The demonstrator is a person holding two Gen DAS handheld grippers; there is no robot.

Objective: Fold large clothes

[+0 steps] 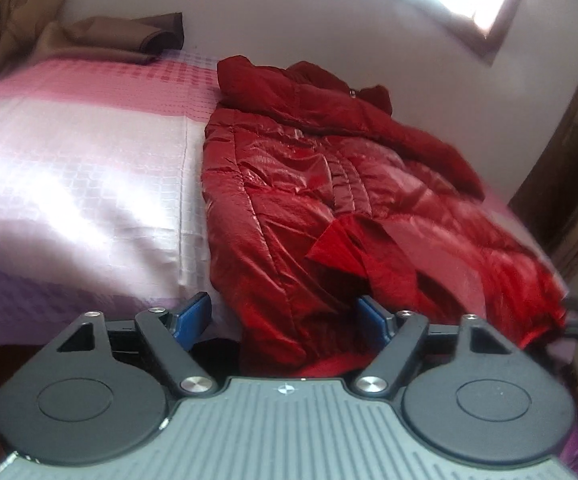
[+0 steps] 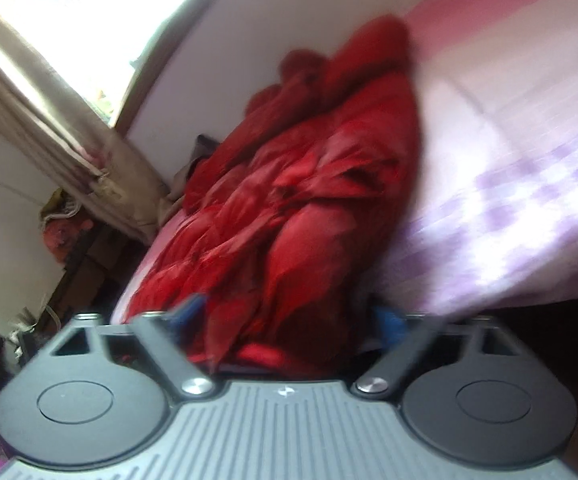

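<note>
So I've got a big shiny red puffer coat (image 1: 329,200) spread out on the bed (image 1: 89,168), running from the near edge back toward the white wall (image 1: 289,12), with its hood end at the far side. The bedspread is a pink and pale lilac check. My left gripper (image 1: 285,312) sits right at the near hem of the coat, jaws spread apart, with the hem lying in the gap between the blue pads (image 1: 193,314), and I don't see them pressing on it. My right gripper (image 2: 289,320) is at the near hem too, over on the coat's right side, also spread wide with red fabric bunched between the fingers, though that view is blurry. There's a folded brown cloth (image 1: 129,36) at the far left corner of the bed, and a window (image 2: 69,8) with pale curtains (image 2: 69,128) off to the right.
</note>
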